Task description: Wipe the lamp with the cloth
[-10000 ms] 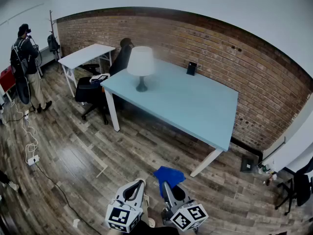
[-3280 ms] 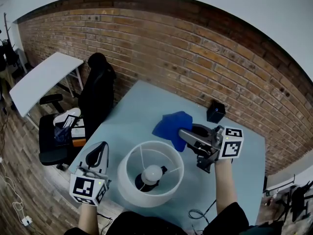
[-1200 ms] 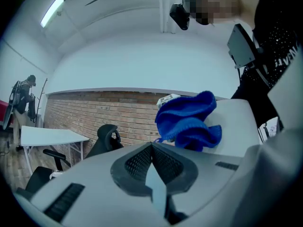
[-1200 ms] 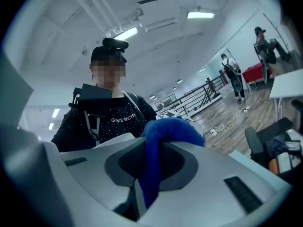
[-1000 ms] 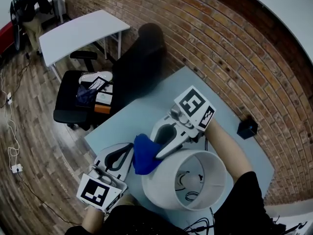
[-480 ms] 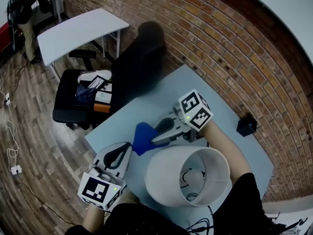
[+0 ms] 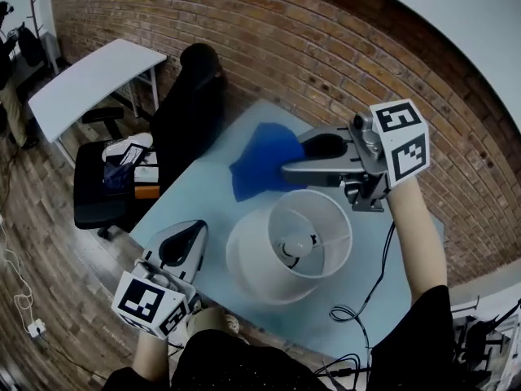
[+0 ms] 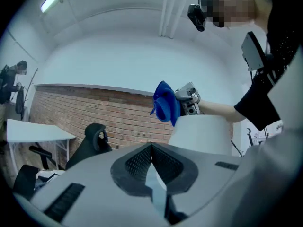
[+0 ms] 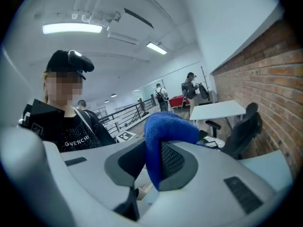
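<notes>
Closest to me, the left gripper (image 7: 194, 230) hovers low at the near-left corner of the pale blue table (image 7: 203, 195). Its own view shows the jaws drawn together with nothing between them. Just beyond it stands the lamp (image 7: 244, 259), upright on the table. I look straight down into its white shade, and the bulb (image 7: 298, 247) shows in the middle. A black cable (image 7: 346, 310) loops on the tabletop at the lamp's near-right side. Past the shade's far rim, the right gripper (image 7: 286, 168) reaches in from the right, lying roughly level, with its jaws clamped on the blue cloth (image 7: 259, 166). In that gripper's view the cloth folds over between the tips. The cloth hangs off the tips at the far-left edge of the shade. From the left gripper view it sits right at the shade's top rim, though I cannot tell whether it touches. Farther out, a black office chair (image 7: 190, 96) stands by the table's far-left edge. A white table (image 7: 94, 76) and the brick wall (image 7: 326, 47) lie behind.
</notes>
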Demonstrator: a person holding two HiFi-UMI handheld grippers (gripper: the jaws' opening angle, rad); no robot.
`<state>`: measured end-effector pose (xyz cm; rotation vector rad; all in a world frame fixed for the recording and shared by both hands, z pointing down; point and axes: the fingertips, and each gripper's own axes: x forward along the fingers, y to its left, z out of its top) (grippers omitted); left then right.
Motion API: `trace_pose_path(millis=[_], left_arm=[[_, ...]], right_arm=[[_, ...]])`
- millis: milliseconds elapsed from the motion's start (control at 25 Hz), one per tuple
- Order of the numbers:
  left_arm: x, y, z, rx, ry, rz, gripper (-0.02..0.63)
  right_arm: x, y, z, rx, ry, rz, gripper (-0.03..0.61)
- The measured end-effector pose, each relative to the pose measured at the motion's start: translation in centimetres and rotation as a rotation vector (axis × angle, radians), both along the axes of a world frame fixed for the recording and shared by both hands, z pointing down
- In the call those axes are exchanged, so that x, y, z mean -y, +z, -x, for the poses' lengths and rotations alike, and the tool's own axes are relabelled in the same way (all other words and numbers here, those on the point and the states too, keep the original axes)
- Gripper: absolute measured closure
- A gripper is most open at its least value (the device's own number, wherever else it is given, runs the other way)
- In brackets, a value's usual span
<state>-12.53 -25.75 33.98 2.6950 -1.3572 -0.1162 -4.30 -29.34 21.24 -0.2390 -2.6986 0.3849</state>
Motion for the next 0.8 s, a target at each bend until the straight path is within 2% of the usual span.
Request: trace_pose_path(millis=[200, 320, 520, 720, 800], left_arm=[[0.3, -3.3, -1.0, 0.011, 0.158, -0.067, 0.606], [-0.3, -4.6, -1.1, 0.000, 0.244, -0.072, 0.606], [-2.4, -4.1, -1.0, 0.013, 0.418, -0.051, 0.605], [-4.7, -2.9, -0.4, 0.027, 0.492, -0.047, 0.606], [-5.7, -2.5, -0.5, 0.034, 0.521, -0.053, 0.606]], right_arm=[[-2.8, -2.8, -0.2, -0.029, 0.216, -0.129, 0.518], [-5.5, -4.1, -0.1, -0.035, 0.335, -0.176, 0.520], [-8.2, -1.1, 0.5, -0.199, 0.556, -0.286, 0.520], [-10.9, 2.0, 1.9, -0.253, 0.683, -0.279, 0.518], [-11.9, 3.0, 2.3, -0.293, 0.735, -0.311, 0.518]])
